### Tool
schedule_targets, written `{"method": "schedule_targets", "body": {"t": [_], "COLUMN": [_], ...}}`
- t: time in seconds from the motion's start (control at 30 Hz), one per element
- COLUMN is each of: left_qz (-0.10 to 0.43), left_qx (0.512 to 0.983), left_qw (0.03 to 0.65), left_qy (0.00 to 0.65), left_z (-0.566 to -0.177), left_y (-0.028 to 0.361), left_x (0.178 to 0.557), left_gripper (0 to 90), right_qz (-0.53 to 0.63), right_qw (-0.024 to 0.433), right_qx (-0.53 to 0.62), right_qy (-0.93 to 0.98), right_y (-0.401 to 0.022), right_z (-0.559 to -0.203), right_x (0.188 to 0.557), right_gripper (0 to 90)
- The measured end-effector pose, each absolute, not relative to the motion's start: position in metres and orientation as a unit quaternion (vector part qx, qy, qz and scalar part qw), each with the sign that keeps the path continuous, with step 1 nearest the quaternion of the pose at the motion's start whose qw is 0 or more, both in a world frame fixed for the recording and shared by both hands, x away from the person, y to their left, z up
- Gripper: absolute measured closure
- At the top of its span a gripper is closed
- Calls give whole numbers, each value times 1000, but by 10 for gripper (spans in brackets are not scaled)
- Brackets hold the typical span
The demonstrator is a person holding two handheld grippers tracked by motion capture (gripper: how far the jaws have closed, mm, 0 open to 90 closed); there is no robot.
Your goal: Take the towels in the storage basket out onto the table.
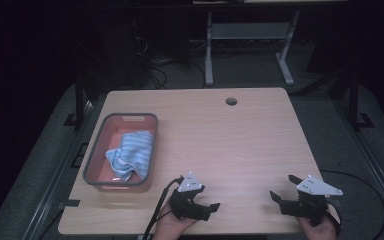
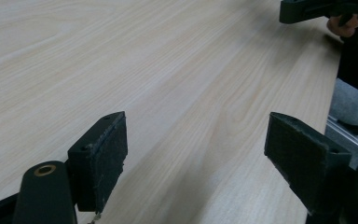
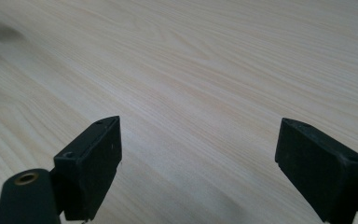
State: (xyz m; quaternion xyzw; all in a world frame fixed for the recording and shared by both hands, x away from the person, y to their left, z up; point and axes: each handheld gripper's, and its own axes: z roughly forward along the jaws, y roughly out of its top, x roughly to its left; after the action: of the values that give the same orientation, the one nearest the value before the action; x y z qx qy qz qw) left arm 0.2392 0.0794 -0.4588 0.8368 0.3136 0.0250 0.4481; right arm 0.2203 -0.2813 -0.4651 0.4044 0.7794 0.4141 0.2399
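A grey bin (image 1: 94, 159) with a pinkish floor stands on the left part of the wooden table (image 1: 230, 140); a crumpled blue striped cloth (image 1: 130, 152) lies inside it. My left gripper (image 1: 205, 199) rests near the table's front edge, right of the bin, open with bare wood between its pads (image 2: 196, 135). My right gripper (image 1: 281, 186) sits at the front right, also open over bare tabletop (image 3: 198, 140). In the left gripper view the right gripper (image 2: 324, 10) and a hand appear at the top right.
A round cable hole (image 1: 231, 101) is near the table's far edge. Beyond the table are a white desk frame (image 1: 250, 45) and cables on a dark floor. Cables trail from both grippers off the front edge.
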Motion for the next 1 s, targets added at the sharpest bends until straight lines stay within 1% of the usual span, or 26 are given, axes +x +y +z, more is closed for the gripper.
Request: {"method": "schedule_targets", "body": {"t": [0.07,0.23,0.3,0.33,0.47,0.63,0.73,1.0], "left_qz": [35,37,34,24,22,6,-8,-20], "left_qx": [843,846,849,854,858,853,857,864], "left_qw": [441,439,438,433,431,434,423,403], "left_qy": [307,300,294,286,279,289,294,301], "left_z": [-457,-452,-449,-444,-438,-433,-430,-425], "left_y": [77,75,75,74,73,70,66,61], "left_x": [239,239,239,241,245,258,269,283], "left_gripper": [208,205,204,200,204,213,201,179], "right_qz": [413,415,414,413,410,407,410,412], "right_qw": [241,243,242,246,250,247,249,247], "right_qx": [402,404,404,401,399,402,401,404], "right_qy": [781,779,779,779,781,782,780,779], "right_y": [-281,-280,-280,-279,-278,-278,-278,-280], "right_z": [-465,-464,-464,-463,-462,-462,-461,-461], "right_x": [220,218,218,217,217,218,217,217], "right_gripper": [141,141,141,141,141,141,141,141]}}
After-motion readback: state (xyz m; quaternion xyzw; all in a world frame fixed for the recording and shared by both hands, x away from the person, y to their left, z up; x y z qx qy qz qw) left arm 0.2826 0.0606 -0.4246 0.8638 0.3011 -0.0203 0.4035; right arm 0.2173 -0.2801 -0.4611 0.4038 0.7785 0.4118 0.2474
